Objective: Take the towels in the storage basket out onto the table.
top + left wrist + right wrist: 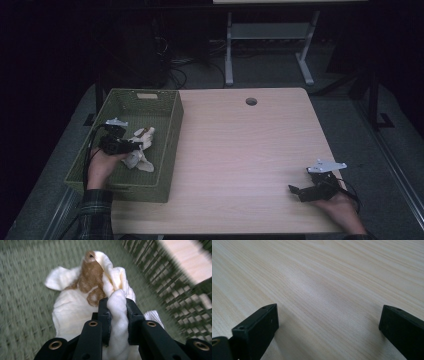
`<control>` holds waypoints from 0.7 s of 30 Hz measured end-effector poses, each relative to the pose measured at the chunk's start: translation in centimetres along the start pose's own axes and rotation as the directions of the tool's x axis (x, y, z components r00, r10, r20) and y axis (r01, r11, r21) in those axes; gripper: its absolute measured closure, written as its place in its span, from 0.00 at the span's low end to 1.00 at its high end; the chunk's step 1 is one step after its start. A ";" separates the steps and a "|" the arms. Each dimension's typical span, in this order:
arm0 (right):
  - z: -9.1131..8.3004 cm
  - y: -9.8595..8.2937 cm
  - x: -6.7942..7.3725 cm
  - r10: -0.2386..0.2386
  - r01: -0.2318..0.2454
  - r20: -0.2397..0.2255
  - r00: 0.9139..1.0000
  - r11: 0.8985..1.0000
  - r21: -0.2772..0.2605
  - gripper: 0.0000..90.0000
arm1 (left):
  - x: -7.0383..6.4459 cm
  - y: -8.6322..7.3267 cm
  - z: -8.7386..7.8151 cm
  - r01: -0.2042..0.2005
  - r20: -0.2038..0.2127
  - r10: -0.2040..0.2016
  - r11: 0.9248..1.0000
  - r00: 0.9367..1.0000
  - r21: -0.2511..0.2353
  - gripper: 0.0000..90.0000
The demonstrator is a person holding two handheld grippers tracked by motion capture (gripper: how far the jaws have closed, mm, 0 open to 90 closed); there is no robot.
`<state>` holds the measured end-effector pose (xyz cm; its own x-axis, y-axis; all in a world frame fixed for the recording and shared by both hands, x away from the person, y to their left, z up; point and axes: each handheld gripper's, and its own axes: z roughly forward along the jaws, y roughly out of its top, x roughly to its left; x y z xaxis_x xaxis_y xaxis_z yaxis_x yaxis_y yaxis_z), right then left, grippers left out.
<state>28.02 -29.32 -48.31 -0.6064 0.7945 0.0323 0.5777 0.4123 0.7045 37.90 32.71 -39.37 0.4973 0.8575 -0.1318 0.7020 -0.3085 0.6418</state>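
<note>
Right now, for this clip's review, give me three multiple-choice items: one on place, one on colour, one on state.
1. Where is the cloth?
A in the basket
B on the table
C on the floor

2. What colour is the basket?
A red
B green
C blue

3. How is the right gripper?
A shut on the cloth
B shut on nothing
C open

Answers:
1 A, it lies on the woven bottom, pinched by the left gripper.
2 B, the walls are green.
3 C, its jaws stand wide apart over bare wood.

Pale wooden table [240,150], round hole [251,101].
</note>
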 end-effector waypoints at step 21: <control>0.0 0.0 0.0 0.000 0.000 0.000 1.000 1.000 0.000 0.02 | -1.4 1.8 -3.2 0.000 0.071 0.016 0.976 0.997 -0.219 0.86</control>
<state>28.02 -29.32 -48.31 -0.6063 0.7946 0.0323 0.5780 0.4123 0.7042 36.87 32.30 -35.67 0.5433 0.8210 -0.1753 0.5733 -0.2103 0.7919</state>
